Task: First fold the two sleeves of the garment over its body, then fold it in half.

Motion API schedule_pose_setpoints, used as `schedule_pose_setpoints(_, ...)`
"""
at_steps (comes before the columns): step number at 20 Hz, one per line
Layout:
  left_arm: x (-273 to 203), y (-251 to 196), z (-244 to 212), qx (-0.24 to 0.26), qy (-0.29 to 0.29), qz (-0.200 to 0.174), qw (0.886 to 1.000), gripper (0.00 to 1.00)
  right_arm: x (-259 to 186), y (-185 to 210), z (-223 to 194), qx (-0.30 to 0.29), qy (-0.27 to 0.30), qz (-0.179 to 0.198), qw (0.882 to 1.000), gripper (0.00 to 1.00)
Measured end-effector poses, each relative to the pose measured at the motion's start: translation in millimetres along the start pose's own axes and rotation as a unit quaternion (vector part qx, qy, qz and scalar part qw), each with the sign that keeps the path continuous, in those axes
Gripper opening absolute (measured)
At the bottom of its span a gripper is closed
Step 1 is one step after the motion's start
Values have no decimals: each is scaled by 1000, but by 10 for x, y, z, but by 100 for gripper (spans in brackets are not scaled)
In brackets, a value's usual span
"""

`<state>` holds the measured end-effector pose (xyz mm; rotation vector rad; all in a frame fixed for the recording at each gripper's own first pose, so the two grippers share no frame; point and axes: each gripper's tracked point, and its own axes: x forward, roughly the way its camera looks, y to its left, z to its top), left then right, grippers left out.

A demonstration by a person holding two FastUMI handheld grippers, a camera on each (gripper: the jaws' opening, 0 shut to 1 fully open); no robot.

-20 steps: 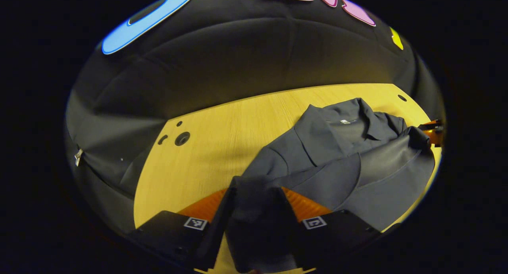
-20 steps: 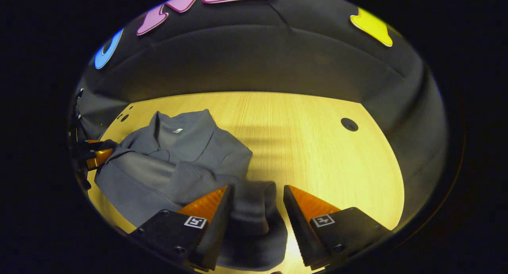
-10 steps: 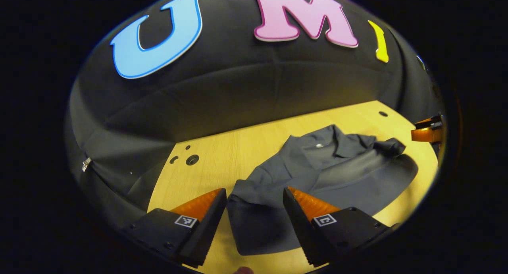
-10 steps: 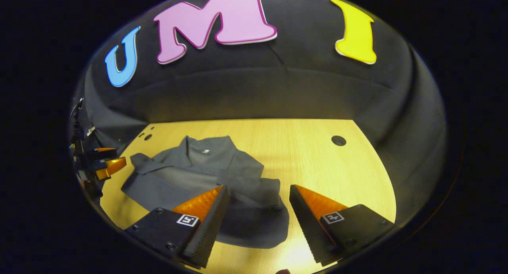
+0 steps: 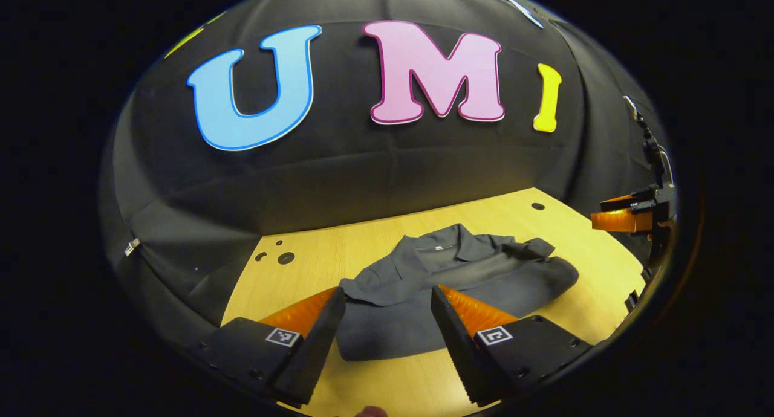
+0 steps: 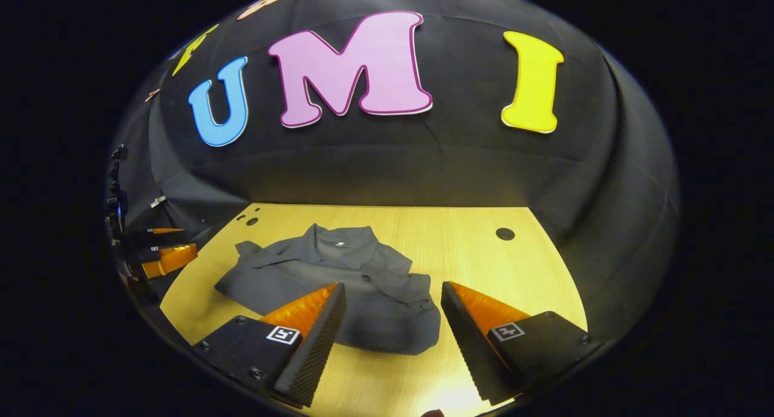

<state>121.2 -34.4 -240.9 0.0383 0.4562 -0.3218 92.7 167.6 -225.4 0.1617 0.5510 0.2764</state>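
Light wood table [image 5: 387,248] under you, with the black cloth wall behind it, and in your left gripper view the dark grey garment [image 5: 459,284] lies in a rumpled heap on that table, straight ahead of your jaws and spreading off to their right. Your left gripper [image 5: 387,311] has its jaws spread wide with nothing between them; the near hem of the garment sits in the gap just past the tips, but neither finger is touching it. Collar [image 5: 441,248] is at the far side, and a sleeve [image 5: 532,248] looks flopped over the body out to the right. You can also spot your right gripper [image 5: 626,217] way off at the right edge, up off the table and well apart from the cloth. Switch to your right gripper view and it's a similar deal: right gripper [image 6: 390,314] jaws wide apart, gripping nothing, garment [image 6: 338,284] lying ahead and to the left of them, its bunched near edge showing between the tips. Your left gripper [image 6: 166,257] hangs at the far left edge, beside the table corner, and I can't tell how its jaws stand from there.
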Motion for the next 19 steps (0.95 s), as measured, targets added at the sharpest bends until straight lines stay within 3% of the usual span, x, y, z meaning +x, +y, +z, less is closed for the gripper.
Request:
schedule_pose_setpoints(4, -290, -36, -155, -15, 0, 1, 1000, 91, -260, 53, -79, -28, -10, -2, 1000, 98)
schedule_pose_setpoints(11, -608, -122, -410, -31, 15, -4, 999, 91, -577, 294, -429, -13, 8, 14, 1000, 98)
schedule_pose_setpoints(19, -642, -288, -642, -26, 37, -21, 999, 91, -638, 261, -579, -3, 20, 8, 1000, 98)
